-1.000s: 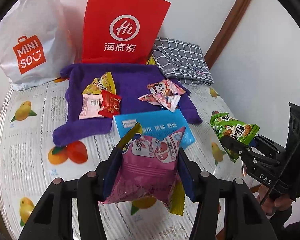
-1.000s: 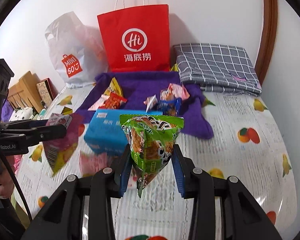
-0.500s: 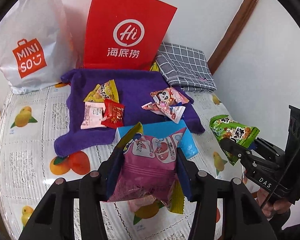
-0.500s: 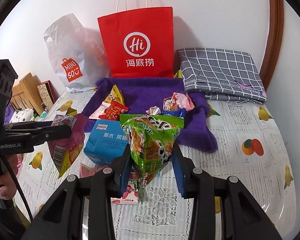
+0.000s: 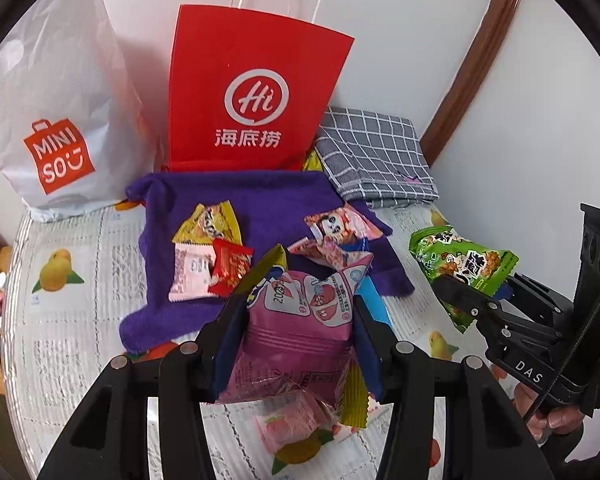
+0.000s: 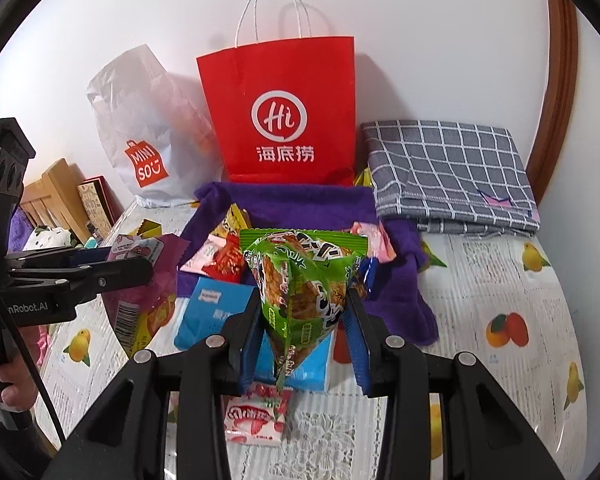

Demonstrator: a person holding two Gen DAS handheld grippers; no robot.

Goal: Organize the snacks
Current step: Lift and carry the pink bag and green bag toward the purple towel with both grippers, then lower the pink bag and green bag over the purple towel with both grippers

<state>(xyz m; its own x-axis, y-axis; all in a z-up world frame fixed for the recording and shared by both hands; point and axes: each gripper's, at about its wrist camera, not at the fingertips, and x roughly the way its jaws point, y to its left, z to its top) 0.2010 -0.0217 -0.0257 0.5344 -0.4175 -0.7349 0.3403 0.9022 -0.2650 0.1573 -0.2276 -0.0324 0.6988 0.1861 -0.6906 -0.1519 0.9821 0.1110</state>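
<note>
Jaws of the left gripper [image 5: 300,316] are closed on a pink snack bag [image 5: 300,320], which is held up off the counter [image 5: 60,320] with its top corners sticking up past the blue pads. Jaws of the right gripper [image 6: 302,312] are clamped on a green snack bag [image 6: 300,288], likewise held clear of the counter, its pointed lower end hanging between the fingers. Below the green bag a blue box [image 6: 208,312] is seen lying on the fruit-patterned cloth, and a small pink-and-white packet [image 6: 256,416] lies just in front of it. Behind, a purple towel [image 5: 252,200] is spread out, with several small snack packets [image 5: 208,256] scattered on it. At the wall a red paper bag [image 5: 256,96] is stood upright between a white plastic bag [image 5: 56,120] and a folded grey checked cloth [image 5: 372,160].
</note>
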